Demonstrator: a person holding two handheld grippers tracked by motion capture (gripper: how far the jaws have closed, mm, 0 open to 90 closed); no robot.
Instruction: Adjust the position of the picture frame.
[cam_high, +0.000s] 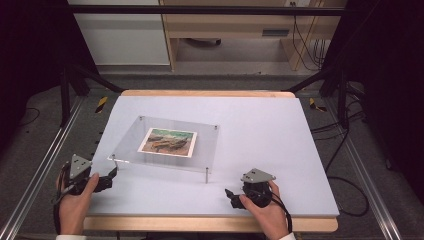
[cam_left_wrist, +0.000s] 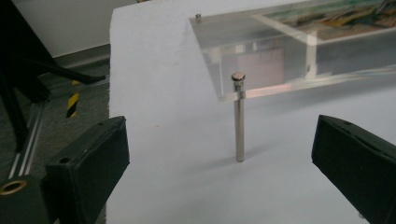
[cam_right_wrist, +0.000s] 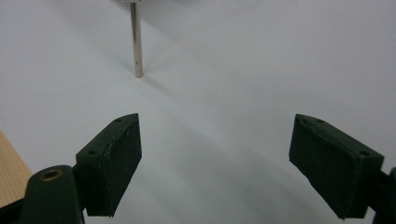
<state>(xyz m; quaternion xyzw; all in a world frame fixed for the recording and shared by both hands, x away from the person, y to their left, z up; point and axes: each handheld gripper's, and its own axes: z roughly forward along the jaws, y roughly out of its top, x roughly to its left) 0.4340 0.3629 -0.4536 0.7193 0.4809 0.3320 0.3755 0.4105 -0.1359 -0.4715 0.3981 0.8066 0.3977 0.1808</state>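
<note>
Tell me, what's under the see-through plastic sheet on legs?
Under the clear sheet lies a colourful picture on the white table. Nothing looks hidden; its details are too small to tell.

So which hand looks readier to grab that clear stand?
Probably the left. The left gripper sits open right at the stand's near-left leg, which stands between its jaws. The right gripper, also open, is farther from its nearest leg.

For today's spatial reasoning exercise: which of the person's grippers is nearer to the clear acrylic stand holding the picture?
Left. The left gripper sits just off the stand's near-left corner post; the right gripper lies farther back, beyond the near-right post.
</note>
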